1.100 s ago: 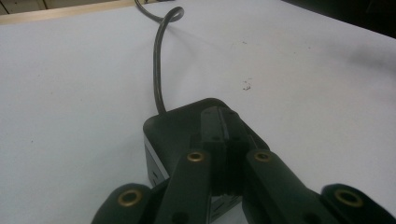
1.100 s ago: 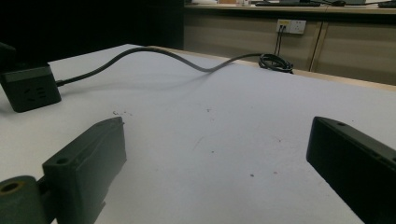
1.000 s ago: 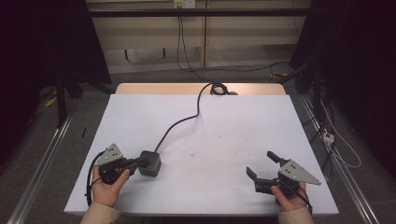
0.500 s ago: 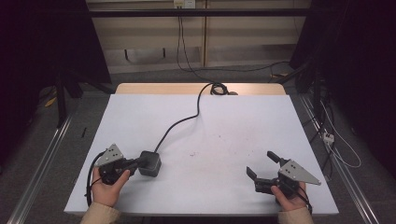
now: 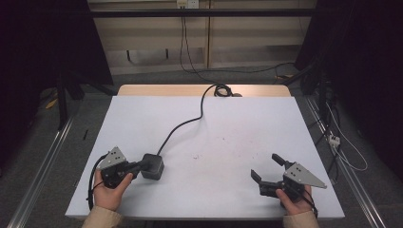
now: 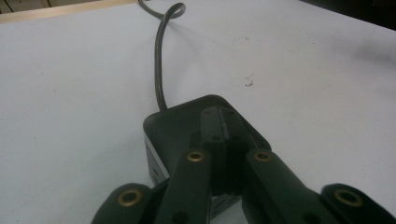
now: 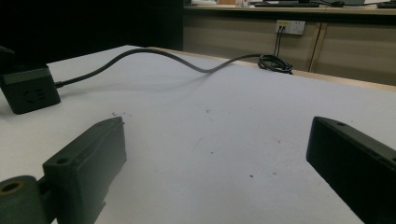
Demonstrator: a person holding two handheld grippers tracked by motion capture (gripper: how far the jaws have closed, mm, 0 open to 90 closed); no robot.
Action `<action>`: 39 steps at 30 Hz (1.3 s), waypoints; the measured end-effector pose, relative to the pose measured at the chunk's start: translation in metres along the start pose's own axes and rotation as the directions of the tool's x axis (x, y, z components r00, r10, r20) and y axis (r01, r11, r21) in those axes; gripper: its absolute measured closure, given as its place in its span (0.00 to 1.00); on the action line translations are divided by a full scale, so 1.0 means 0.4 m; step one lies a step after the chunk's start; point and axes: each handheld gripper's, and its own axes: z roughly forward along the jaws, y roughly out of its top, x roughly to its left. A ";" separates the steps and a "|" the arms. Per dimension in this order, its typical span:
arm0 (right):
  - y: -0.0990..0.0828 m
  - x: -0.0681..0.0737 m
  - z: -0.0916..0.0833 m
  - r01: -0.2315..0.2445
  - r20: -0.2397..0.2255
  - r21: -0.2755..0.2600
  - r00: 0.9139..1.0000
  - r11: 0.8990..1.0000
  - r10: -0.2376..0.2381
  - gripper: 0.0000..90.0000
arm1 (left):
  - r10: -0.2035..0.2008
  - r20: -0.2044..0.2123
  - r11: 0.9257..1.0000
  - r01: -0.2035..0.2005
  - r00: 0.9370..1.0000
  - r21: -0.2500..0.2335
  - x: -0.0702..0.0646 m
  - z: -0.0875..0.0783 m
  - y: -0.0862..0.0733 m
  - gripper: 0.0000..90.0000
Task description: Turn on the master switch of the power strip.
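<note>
The black power cube (image 5: 152, 166) sits on the white table (image 5: 237, 123) at about eight o'clock, its cord (image 5: 183, 124) running off toward twelve. The left gripper (image 5: 140, 166) rests its clenched jaws on the cube's top, pressing or steadying it rather than grasping. The right gripper (image 5: 267, 166) waits released at four o'clock, well apart, so the next move likely calls for it to cross toward nine and meet the cube.

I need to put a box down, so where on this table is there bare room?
The wide middle of the table, between the cable and the right gripper, is free, as is the far right. It is crowded near the left gripper at the black power cube.
</note>
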 end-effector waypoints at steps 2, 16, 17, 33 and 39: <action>0.000 0.000 0.000 -0.003 0.001 0.000 1.000 1.000 0.003 0.05 | 0.002 0.001 1.000 -0.002 1.000 0.000 0.001 0.000 0.000 1.00; 0.000 -0.001 0.000 0.000 0.003 -0.001 1.000 1.000 0.000 0.05 | -0.007 -0.009 1.000 0.007 1.000 0.003 -0.002 0.000 0.000 1.00; 0.000 -0.001 0.000 0.000 0.003 -0.001 1.000 1.000 0.000 0.05 | -0.007 -0.010 1.000 0.007 1.000 0.003 -0.002 0.000 0.000 1.00; 0.000 -0.001 0.000 0.001 0.003 -0.002 1.000 1.000 -0.001 0.05 | -0.019 -0.007 1.000 0.019 1.000 0.011 -0.002 0.000 0.002 1.00; 0.001 0.000 0.000 -0.001 0.003 -0.002 1.000 1.000 0.001 0.05 | -0.027 -0.008 1.000 0.027 1.000 0.012 -0.001 0.000 0.001 1.00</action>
